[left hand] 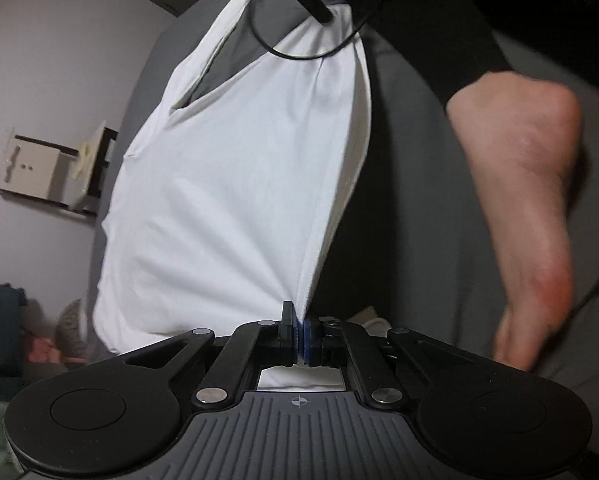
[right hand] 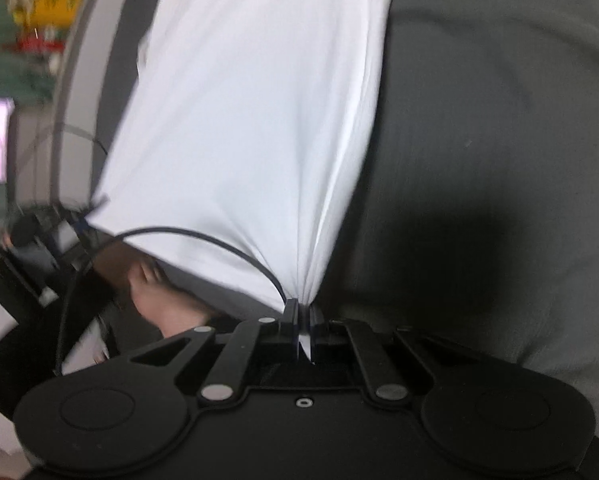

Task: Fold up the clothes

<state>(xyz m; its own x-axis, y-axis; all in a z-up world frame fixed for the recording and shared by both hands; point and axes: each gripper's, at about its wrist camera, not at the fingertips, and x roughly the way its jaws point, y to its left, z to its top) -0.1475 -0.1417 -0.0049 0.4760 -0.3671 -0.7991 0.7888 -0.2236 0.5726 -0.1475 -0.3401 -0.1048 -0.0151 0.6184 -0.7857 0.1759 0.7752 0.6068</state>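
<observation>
Item: white garment [left hand: 235,184], one piece, held stretched above the grey surface [left hand: 411,200].

Left gripper [left hand: 300,334]: your jaws were closed on a gathered corner of the cloth, blue pads pressed together, fabric fanning out from the pinch. A strip of white cloth also showed below the fingers.

Right gripper [right hand: 304,322]: you had it clamped on another corner, the cloth pulled into tight pleats at the jaws.

Opening: a slit or neckline showed in the garment's upper part in the left view.

Also recorded: a bare foot [left hand: 535,208] beside the garment; a black cable [right hand: 203,236] looping across the cloth; a wall fixture [left hand: 47,168].
</observation>
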